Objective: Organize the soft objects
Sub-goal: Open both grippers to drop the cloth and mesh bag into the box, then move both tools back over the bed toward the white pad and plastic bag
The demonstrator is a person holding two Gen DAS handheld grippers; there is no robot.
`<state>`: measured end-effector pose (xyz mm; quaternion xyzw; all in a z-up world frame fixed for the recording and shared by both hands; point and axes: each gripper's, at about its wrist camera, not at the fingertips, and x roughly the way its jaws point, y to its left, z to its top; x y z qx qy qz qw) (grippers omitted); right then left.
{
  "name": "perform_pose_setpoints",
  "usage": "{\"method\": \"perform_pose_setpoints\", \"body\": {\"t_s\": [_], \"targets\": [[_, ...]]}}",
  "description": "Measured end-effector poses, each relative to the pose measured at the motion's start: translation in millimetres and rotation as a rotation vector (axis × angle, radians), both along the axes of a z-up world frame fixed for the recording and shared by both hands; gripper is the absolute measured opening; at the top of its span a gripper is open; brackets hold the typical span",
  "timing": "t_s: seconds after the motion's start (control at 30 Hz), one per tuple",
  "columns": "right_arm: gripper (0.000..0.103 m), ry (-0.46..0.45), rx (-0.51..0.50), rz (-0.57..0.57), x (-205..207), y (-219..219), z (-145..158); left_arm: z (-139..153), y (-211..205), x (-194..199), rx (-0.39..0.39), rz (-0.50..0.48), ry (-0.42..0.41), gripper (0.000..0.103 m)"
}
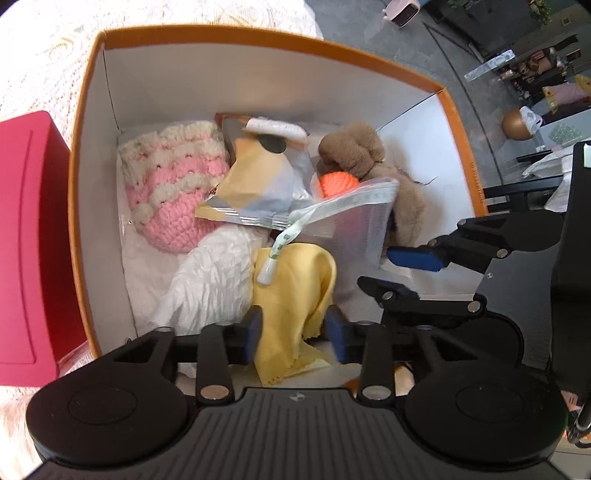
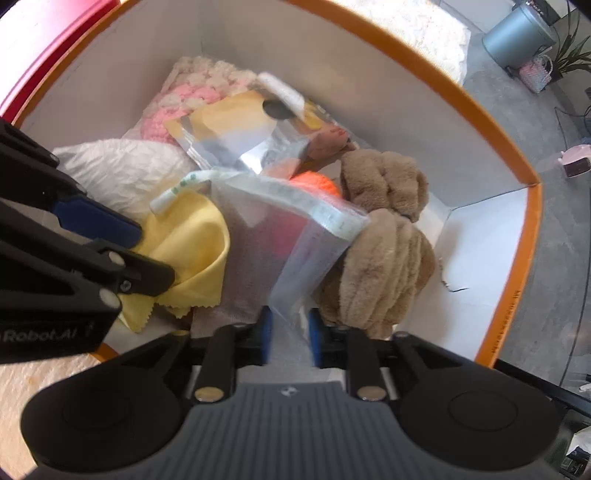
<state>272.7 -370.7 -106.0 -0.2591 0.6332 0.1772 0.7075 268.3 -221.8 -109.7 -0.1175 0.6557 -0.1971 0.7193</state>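
An orange-rimmed white box (image 1: 88,110) holds soft things: a pink and cream knit piece (image 1: 173,184), a brown plush (image 1: 354,151), an orange ball (image 1: 338,184), white crinkled cloth (image 1: 210,280), a yellow cloth (image 1: 295,280) and clear zip bags (image 1: 354,218). My left gripper (image 1: 294,332) stands open over the box's near side, its pads either side of the yellow cloth with gaps. My right gripper (image 2: 290,334) is open around the lower corner of a clear zip bag (image 2: 295,243), beside the brown plush (image 2: 384,236). The box rim shows in the right wrist view (image 2: 532,229).
A red box (image 1: 29,236) stands left of the orange box on a cream lace cover (image 1: 44,55). Grey floor (image 1: 369,33) with furniture lies beyond. A grey bin (image 2: 517,29) and a plant (image 2: 572,51) stand far right.
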Motion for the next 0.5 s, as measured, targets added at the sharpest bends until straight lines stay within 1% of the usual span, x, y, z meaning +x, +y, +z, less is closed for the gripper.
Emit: {"method": "perform_pose_setpoints", "body": {"t_s": [0.03, 0.13, 0.2, 0.23, 0.37, 0.5], "targets": [[0.033, -0.002, 0.002, -0.001, -1, 0, 3, 6, 3, -1, -0.002, -0.001, -0.007, 0.047], [0.034, -0.016, -0.022, 0.013, -5, 5, 13, 15, 8, -4, -0.015, 0.01, -0.017, 0.048], [0.04, -0.026, -0.034, 0.019, -6, 9, 22, 22, 14, -8, -0.029, 0.022, -0.023, 0.049], [0.045, -0.033, -0.036, 0.022, -7, 10, 27, 25, 18, -11, -0.036, 0.028, -0.027, 0.049], [0.051, -0.071, -0.052, 0.045, -13, 19, 47, 42, 26, -18, -0.061, 0.061, -0.038, 0.049], [0.058, -0.119, -0.068, 0.079, -19, 35, 66, 59, 48, -29, -0.085, 0.107, -0.065, 0.049]]}}
